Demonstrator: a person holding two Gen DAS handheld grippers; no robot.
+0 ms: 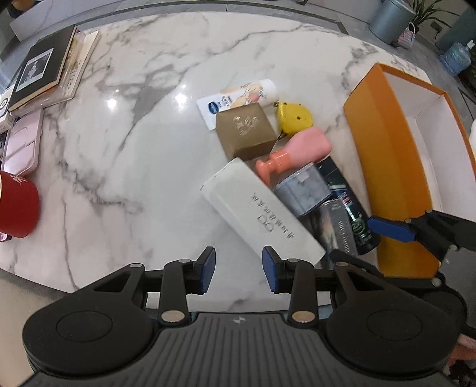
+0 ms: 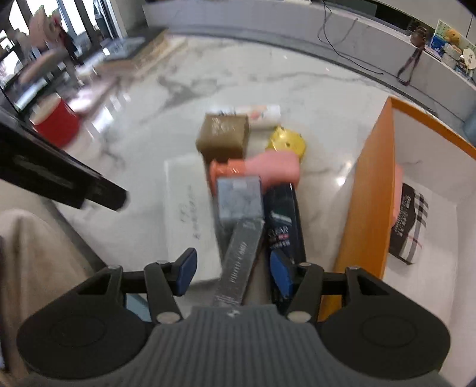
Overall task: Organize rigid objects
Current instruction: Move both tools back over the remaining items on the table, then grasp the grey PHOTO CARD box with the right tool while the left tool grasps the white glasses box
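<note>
Clearly, nothing is held between the jaws of the left gripper [image 1: 238,269], which stand narrowly apart over bare marble; the near corner of a long white box [image 1: 261,208] with grey printed characters lies just beyond its right pad. In the right wrist view, a grey metallic carton [image 2: 238,262] is seen running lengthwise between the jaws of the right gripper [image 2: 235,269], which stand moderately apart; whether the pads press on it cannot be told, as the picture is blurred.

A cluster of rigid things is gathered on the counter [image 1: 142,125]. A squat gold cardboard box [image 1: 245,131] with a pale pattern on its lid is set against a flattened white tube [image 1: 238,99]. A glossy yellow plastic shell [image 1: 293,117] lies beside them. A smooth pink bottle [image 1: 297,151] with an orange cap lies on its side, touching a clear rectangular container [image 1: 303,190] with pale contents. A dark shampoo bottle [image 1: 351,208] lies against the wall of an open orange box [image 1: 386,166] with a white interior, in which a plaid-printed packet [image 2: 409,220] is seen.

At the far left, stacked books [image 1: 44,74], a pink case [image 1: 22,143] and a red round tin [image 1: 17,205] are kept. The counter is polished white marble with grey veins. Beyond it, a grey metal bin [image 1: 389,18] stands on the floor.
</note>
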